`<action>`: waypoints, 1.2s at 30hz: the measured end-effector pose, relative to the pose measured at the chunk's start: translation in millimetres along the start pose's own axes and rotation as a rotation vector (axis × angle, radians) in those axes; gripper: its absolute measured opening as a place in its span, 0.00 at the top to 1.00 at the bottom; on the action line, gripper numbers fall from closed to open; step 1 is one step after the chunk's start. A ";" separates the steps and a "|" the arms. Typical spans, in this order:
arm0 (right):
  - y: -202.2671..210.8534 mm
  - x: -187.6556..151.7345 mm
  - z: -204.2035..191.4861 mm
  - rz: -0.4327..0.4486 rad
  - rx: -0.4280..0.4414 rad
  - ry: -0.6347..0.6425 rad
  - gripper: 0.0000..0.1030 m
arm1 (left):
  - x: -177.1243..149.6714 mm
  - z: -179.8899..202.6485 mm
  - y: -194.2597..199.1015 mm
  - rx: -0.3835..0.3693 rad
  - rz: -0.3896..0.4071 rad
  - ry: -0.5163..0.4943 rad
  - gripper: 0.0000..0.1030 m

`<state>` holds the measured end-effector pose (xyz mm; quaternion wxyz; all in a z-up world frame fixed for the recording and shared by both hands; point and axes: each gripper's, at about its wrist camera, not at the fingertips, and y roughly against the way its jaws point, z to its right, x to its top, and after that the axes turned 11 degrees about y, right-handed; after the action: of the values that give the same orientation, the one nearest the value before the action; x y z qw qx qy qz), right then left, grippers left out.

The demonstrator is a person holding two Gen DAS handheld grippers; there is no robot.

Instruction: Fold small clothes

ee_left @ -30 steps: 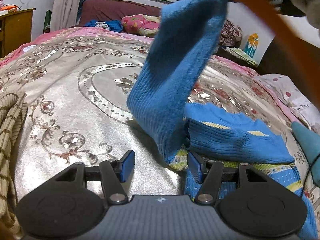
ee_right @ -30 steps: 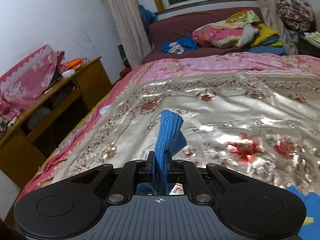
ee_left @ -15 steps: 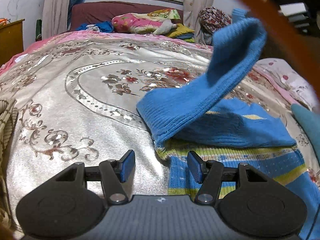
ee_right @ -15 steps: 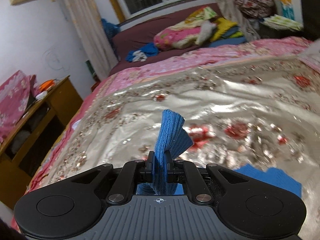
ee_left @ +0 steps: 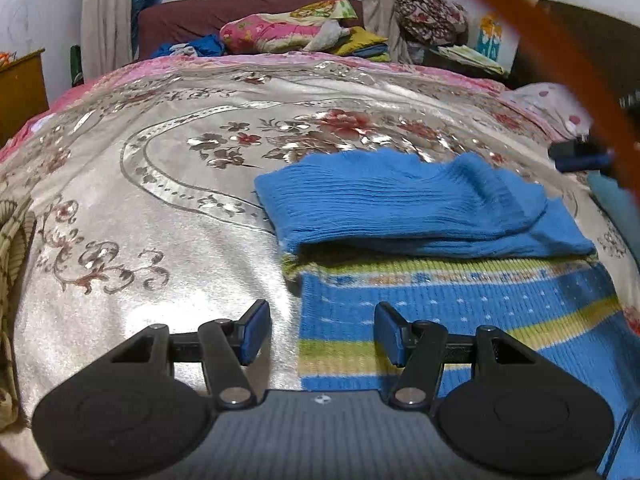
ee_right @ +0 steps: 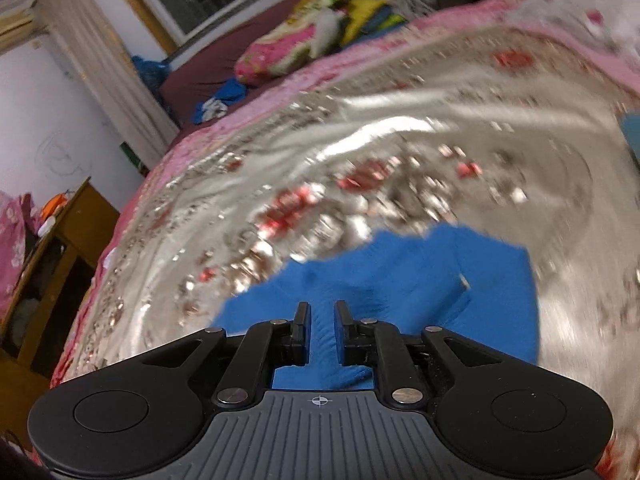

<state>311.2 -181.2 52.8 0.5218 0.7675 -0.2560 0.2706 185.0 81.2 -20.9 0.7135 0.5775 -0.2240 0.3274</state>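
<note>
A small blue knit sweater [ee_left: 460,304] with yellow-green stripes lies on the shiny floral bedspread [ee_left: 160,184]. Its plain blue sleeve [ee_left: 400,208] is folded flat across the body. My left gripper [ee_left: 322,330] stands open low over the sweater's left hem edge, with nothing pinched. In the right wrist view my right gripper [ee_right: 322,320] hovers just over the blue knit [ee_right: 420,280]. Its jaws are opening, a narrow gap shows between the pads, and the fabric lies slack between and under them. The right wrist view is blurred by motion.
A beige striped garment [ee_left: 12,280] lies at the bed's left edge. Pillows and folded quilts [ee_left: 288,32] are piled at the far end under the window. A wooden desk [ee_right: 60,248] stands left of the bed. An orange strap [ee_left: 560,60] crosses the upper right.
The right gripper swung the raised sleeve over to the right and down, so it now lies flat on the sweater. Its jaws, shut on the sleeve before, have parted. The left gripper shifted slightly.
</note>
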 end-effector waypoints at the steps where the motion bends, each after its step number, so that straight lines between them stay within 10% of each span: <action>1: 0.5 -7.3 8.3 -0.002 0.004 -0.017 0.86 | -0.1 2.4 0.7 0.006 -0.001 -0.014 0.39; 32: -65.7 -17.7 105.5 -0.045 0.034 -0.365 0.63 | 33.2 22.1 -25.7 0.075 0.020 -0.075 0.39; 36: -66.8 -17.1 101.6 -0.024 0.008 -0.361 0.73 | 35.1 22.4 -26.1 0.077 0.022 -0.084 0.39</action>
<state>359.1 -253.1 -34.6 0.4675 0.8087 -0.3352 0.1229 229.3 63.6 -8.9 0.6771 0.6151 -0.2475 0.3191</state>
